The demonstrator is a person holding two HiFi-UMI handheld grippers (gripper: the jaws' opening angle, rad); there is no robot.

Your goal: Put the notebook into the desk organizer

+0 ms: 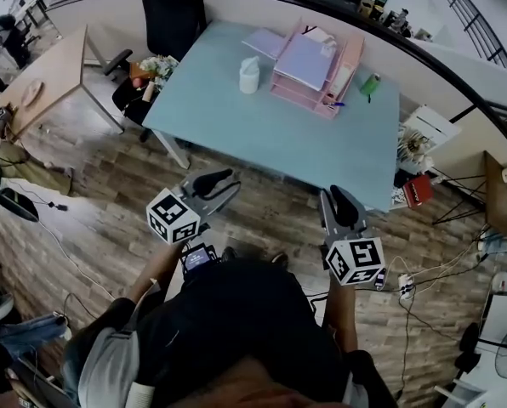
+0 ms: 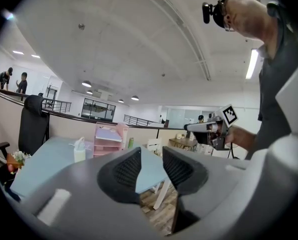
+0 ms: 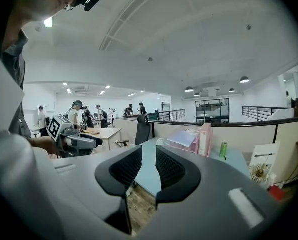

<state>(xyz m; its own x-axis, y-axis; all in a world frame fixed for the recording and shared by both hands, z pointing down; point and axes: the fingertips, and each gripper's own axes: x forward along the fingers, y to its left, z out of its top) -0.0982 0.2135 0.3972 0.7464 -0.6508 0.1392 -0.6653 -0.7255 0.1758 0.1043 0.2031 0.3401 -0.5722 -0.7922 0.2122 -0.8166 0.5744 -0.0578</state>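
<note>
Head view: lavender notebook [image 1: 305, 59] tops pink desk organizer [image 1: 348, 60]; left gripper [image 1: 229, 182] and right gripper [image 1: 337, 196] parted, empty.

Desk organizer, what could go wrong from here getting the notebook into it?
The notebook lies flat at the far side of the table, so the jaws may struggle to get under it. The white bottle stands close beside the desk organizer; a reach past it could tip it.

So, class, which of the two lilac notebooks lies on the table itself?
The notebook left of the pink organizer; the other notebook lies on the organizer's top tray.
</note>
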